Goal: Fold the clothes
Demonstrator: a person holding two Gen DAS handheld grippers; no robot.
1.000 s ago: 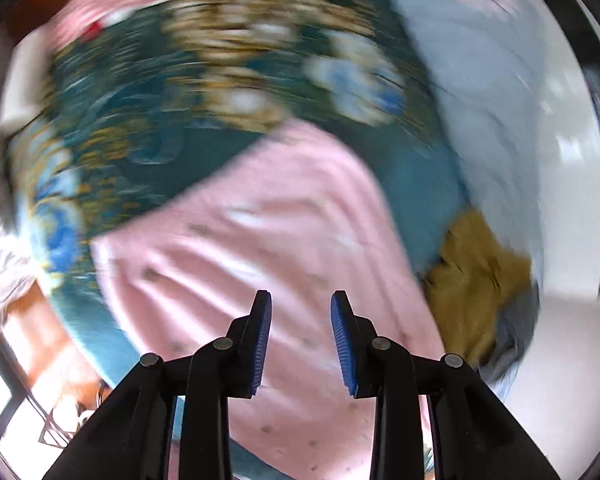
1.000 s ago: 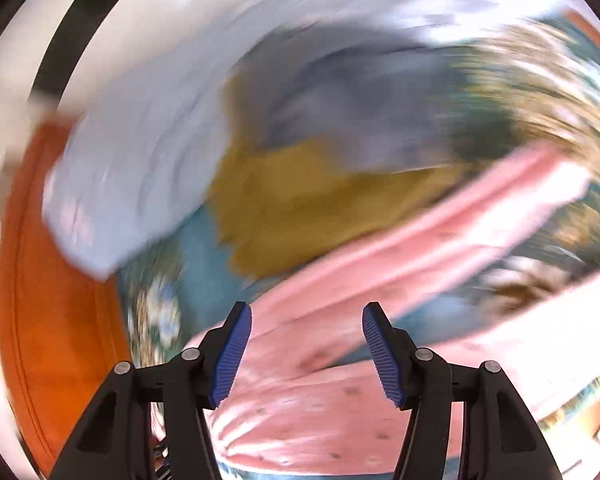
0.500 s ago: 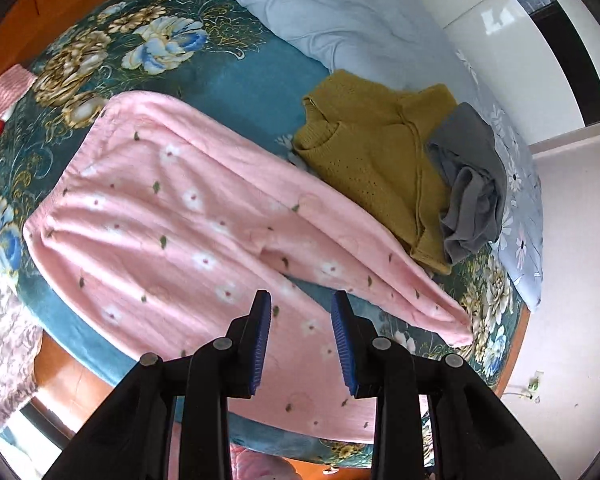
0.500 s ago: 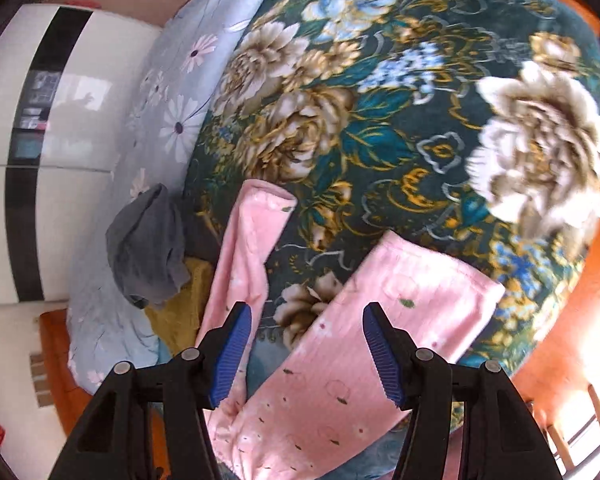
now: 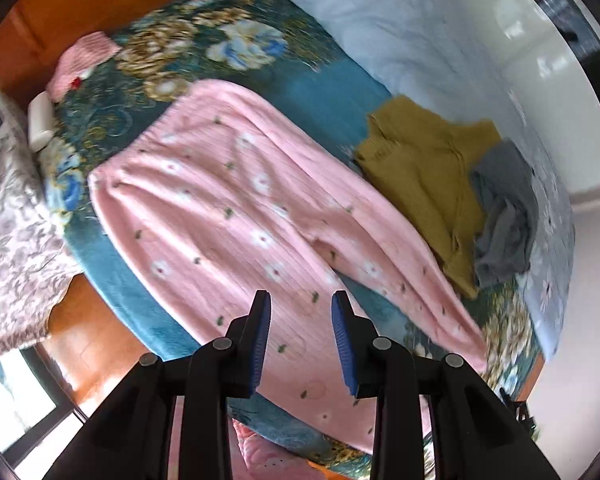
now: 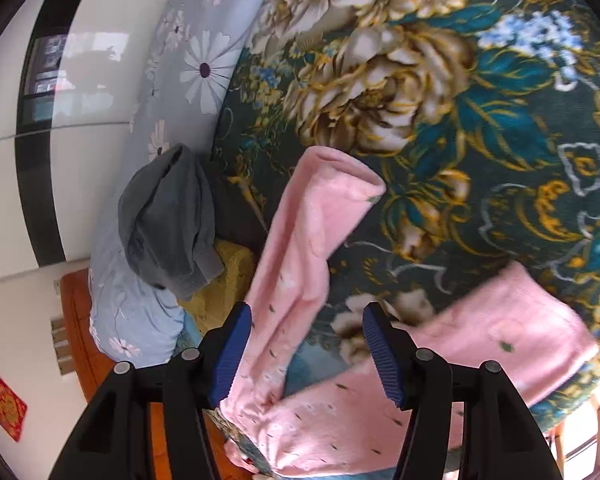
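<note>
Left wrist view: a floral blanket point(image 5: 260, 36) covers the bed, white wall at upper right. Pink trousers point(image 5: 236, 208) run from waistband at centre-left to lower right. Left gripper point(image 5: 300, 340) and right gripper point(image 6: 306, 354) hover, jaws spread, empty.

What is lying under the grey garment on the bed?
The grey garment lies partly on the mustard sweater and partly on the light blue floral quilt. How far the sweater reaches beneath it is covered, and so is anything else there.
</note>
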